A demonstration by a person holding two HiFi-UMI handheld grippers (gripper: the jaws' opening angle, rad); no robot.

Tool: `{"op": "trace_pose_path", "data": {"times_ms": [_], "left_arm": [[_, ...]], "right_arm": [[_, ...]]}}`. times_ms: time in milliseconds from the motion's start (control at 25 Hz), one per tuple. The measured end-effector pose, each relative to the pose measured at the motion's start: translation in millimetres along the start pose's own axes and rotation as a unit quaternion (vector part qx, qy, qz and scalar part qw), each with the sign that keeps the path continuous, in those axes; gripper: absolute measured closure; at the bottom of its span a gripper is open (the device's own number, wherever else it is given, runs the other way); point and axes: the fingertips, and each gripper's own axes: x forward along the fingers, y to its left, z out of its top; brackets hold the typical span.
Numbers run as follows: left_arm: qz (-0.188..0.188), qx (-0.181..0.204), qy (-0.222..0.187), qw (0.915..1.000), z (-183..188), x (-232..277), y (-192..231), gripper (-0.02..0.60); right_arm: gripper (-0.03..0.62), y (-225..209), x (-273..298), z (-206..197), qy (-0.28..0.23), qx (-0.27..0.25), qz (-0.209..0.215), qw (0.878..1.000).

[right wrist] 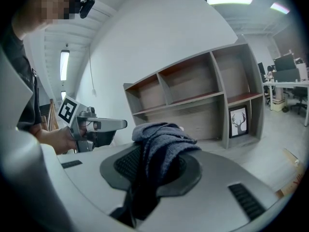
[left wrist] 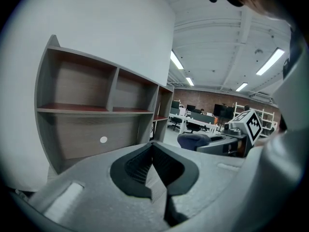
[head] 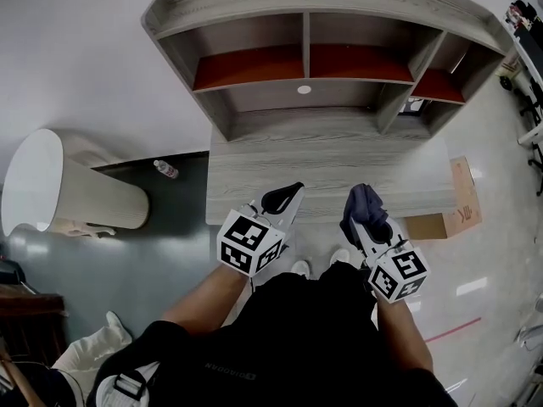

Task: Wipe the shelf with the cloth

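Right gripper [right wrist: 157, 151] jaws pinch a dark cloth [right wrist: 164, 132], its folds bunched up over the tips. Left gripper [left wrist: 153, 151] jaws are pressed together with nothing between them. The two grippers are side by side, near each other. The shelf [head: 339, 125] stands ahead of both sets of jaws, apart from them, and the cloth is not touching it. A framed deer picture [right wrist: 237, 122] is in the low compartment ahead-right of the right jaws. A bottle [head: 166, 170] lies on the floor ahead-left of the left jaws.
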Motion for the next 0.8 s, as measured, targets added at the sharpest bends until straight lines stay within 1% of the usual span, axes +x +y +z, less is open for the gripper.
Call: {"op": "trace_pose_path", "data": {"times_ms": [200,400,800], "left_arm": [[0.007,-0.001,-0.003,1.0000,6,11,3,0.574],[0.030,-0.005,-0.005,0.9995,14,22,13,0.574],[0.069,-0.016,-0.015,0.9974,41,75,20,0.574]], "right_arm": [[0.500,-10,10,11,-0.002,-0.006,0.014,1.000],[0.500,-24,25,23,0.000,-0.015,0.035,0.999],[0.500,-76,49,62,0.001,-0.047,0.077,0.996]]}}
